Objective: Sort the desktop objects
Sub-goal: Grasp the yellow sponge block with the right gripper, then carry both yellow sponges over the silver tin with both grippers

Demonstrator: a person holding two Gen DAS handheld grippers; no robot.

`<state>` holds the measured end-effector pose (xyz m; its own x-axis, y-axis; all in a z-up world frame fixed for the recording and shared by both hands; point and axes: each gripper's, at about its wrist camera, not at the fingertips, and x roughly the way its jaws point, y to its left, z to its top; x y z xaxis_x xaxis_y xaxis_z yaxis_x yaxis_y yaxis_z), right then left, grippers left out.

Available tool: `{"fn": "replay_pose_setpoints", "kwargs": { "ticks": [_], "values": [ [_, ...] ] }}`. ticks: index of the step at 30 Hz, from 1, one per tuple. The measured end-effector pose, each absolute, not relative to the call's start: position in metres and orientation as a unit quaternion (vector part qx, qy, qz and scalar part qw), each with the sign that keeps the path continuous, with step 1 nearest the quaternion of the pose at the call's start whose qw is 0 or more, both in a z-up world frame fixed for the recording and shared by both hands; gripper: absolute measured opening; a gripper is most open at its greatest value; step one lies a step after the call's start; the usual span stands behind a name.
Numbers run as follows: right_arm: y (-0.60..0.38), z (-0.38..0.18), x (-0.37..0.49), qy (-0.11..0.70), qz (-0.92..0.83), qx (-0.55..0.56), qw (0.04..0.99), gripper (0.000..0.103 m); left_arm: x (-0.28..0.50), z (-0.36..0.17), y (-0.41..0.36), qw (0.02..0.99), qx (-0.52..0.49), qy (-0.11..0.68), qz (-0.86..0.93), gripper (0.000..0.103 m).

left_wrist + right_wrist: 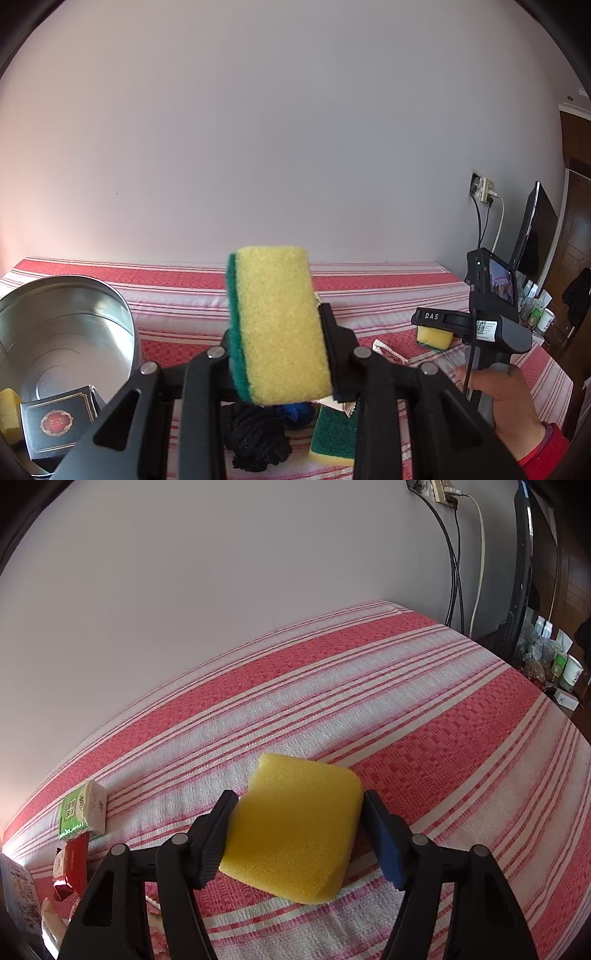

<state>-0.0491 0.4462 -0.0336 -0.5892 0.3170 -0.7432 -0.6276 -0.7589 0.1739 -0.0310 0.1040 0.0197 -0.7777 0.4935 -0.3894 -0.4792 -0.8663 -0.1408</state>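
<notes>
My left gripper [277, 332] is shut on a yellow-and-green sponge [280, 325] and holds it upright above the red-striped cloth [388, 288]. To its left stands a steel bowl [74, 325] holding a black box [59, 421] and a yellow sponge [9, 413]. My right gripper [299, 812] has its fingers on both sides of a plain yellow sponge [295, 834] that rests on the cloth [443, 738]; the left finger touches it, the right stands just beside it. The right gripper also shows in the left wrist view [436, 321], over that sponge [434, 338].
Under the left gripper lie a black woolly bundle [255, 439], a blue one [295, 411] and another green-and-yellow sponge [332, 435]. A green-white packet [83, 808] and red packets [72, 864] lie at the left. Cables [454, 572] and a monitor [521, 565] stand right.
</notes>
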Motion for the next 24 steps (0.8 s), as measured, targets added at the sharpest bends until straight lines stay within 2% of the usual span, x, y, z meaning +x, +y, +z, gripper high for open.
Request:
{"fn": "replay_pose_setpoints", "kwargs": {
  "ticks": [7, 15, 24],
  "values": [
    [0.446, -0.025, -0.022, 0.253, 0.891, -0.302, 0.224, 0.064, -0.025, 0.018, 0.107, 0.244, -0.205, -0.012, 0.948, 0.030],
    [0.349, 0.024, 0.028, 0.128, 0.958, -0.159, 0.203, 0.065, -0.015, 0.021, 0.108, 0.218, -0.176, 0.004, 0.960, 0.030],
    [0.258, 0.041, 0.059, 0.050, 0.984, -0.093, 0.147, 0.066, -0.007, 0.018, 0.097, 0.191, -0.150, 0.027, 0.970, 0.030]
  ]
}}
